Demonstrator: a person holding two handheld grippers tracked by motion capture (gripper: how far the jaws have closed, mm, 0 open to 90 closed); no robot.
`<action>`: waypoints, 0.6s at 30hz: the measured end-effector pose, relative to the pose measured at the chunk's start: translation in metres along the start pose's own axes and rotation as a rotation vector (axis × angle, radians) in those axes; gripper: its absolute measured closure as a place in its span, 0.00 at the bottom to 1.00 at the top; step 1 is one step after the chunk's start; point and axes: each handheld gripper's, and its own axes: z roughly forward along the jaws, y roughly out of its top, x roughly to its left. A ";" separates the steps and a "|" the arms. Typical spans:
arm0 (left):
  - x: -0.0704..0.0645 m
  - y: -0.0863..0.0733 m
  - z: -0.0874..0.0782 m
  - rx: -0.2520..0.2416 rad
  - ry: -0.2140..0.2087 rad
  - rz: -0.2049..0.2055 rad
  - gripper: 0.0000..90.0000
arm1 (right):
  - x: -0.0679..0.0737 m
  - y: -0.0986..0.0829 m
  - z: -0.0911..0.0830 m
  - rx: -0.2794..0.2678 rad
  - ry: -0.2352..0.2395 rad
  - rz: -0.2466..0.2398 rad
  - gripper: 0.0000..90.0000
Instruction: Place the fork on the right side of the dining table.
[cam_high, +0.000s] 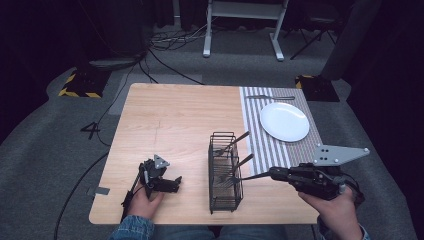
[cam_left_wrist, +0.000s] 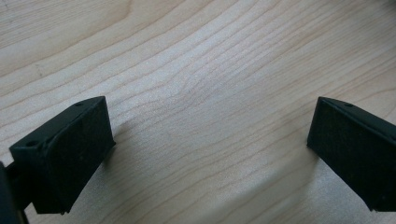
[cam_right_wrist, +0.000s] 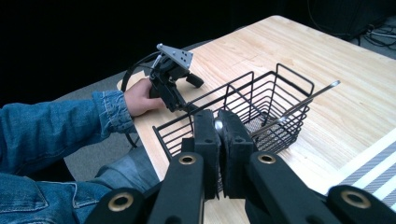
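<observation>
A black wire cutlery basket (cam_high: 224, 172) stands on the wooden table (cam_high: 170, 120), near its front edge. My right gripper (cam_high: 272, 173) is shut on the thin handle of a silver utensil (cam_high: 251, 176), whose other end lies inside the basket. In the right gripper view the handle's rounded tip (cam_right_wrist: 218, 124) shows between the closed pads, just in front of the basket (cam_right_wrist: 261, 100). My left gripper (cam_high: 172, 184) rests low at the table's front left. Its jaws stand wide open over bare wood (cam_left_wrist: 210, 93), with nothing between them.
Two more utensils (cam_high: 234, 143) lean out of the basket's far side towards the right. A white plate (cam_high: 284, 121) lies on a striped placemat (cam_high: 252, 130) at the right, with a knife (cam_high: 270, 97) beyond it. A hand in a denim sleeve (cam_right_wrist: 140, 95) holds the left gripper.
</observation>
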 end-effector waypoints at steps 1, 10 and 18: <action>0.000 0.000 0.000 -0.001 0.001 0.003 0.00 | 0.000 0.000 -0.002 -0.002 -0.005 -0.001 0.96; 0.000 0.001 0.000 0.001 -0.001 0.001 0.00 | 0.001 0.003 -0.027 -0.057 -0.016 0.008 0.96; 0.001 0.001 0.001 0.003 -0.001 0.006 0.00 | 0.001 0.002 -0.050 -0.088 -0.068 0.020 0.96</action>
